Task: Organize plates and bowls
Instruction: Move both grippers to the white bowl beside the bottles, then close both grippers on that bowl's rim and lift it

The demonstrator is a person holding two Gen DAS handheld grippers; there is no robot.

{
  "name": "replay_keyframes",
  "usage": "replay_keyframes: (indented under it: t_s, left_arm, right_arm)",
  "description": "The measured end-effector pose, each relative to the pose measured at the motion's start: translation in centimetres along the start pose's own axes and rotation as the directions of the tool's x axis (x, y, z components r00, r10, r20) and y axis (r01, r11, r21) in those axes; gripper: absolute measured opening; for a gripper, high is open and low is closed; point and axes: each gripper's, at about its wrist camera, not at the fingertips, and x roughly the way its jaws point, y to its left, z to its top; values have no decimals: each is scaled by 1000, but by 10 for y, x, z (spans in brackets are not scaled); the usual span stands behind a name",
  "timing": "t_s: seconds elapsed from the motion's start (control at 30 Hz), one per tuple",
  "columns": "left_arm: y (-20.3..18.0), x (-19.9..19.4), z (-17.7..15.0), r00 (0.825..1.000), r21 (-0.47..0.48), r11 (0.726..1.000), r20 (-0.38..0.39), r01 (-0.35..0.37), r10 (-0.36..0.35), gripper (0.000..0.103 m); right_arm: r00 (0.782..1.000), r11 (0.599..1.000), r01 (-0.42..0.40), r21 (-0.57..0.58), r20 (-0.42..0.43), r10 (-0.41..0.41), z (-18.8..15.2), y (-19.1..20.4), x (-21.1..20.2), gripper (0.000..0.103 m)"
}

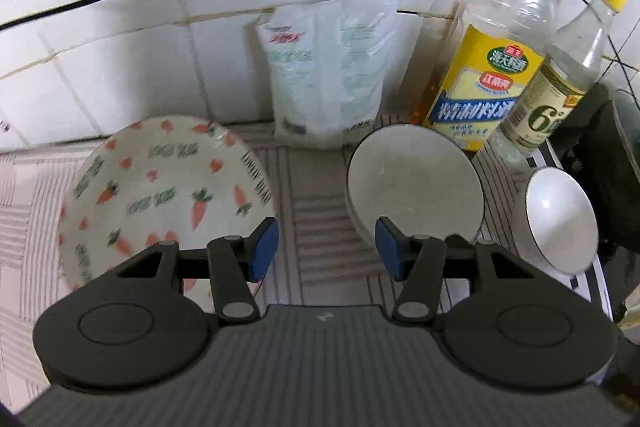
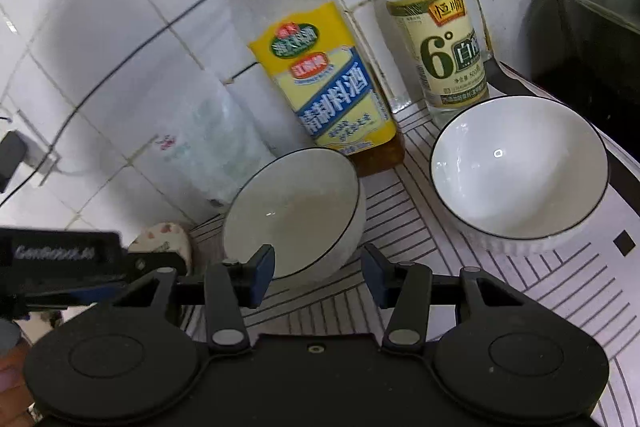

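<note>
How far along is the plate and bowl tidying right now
Nothing looks done yet. The carrot plate and the two white bowls sit apart on the striped mat, unstacked. In hand: nothing; the left gripper and right gripper are both open and empty, the right one facing the nearer bowl. Left: all the gathering, likely nesting the bowls first.

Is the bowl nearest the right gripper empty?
Empty. The near bowl shows only bare white interior; it appears tilted, its mouth turned toward the right gripper.
</note>
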Motion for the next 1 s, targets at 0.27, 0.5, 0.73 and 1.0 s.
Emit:
replay_keyframes:
  t_s: [0.27,0.5,0.73,1.0]
  left_arm:
    - [-9,43,14,997,35,998,-67,-47,49,52]
    - [-15,54,8,995,71,996,-86,-47,53,45]
    - [-17,58,4,992,46,999,-124,21,-16,12]
    - [-21,20,0,990,51,999,-139,11,-3,12]
  right_arm:
    - [999,999,52,-4,3,-52,5,-8,17,25]
    - [996,996,90,-3,-26,-90,10,-10,30,19]
    - [998,999,52,14,-31,-52,13,-17,33,15]
    - [998,1000,5,29,-67,-3,13,-17,15,16]
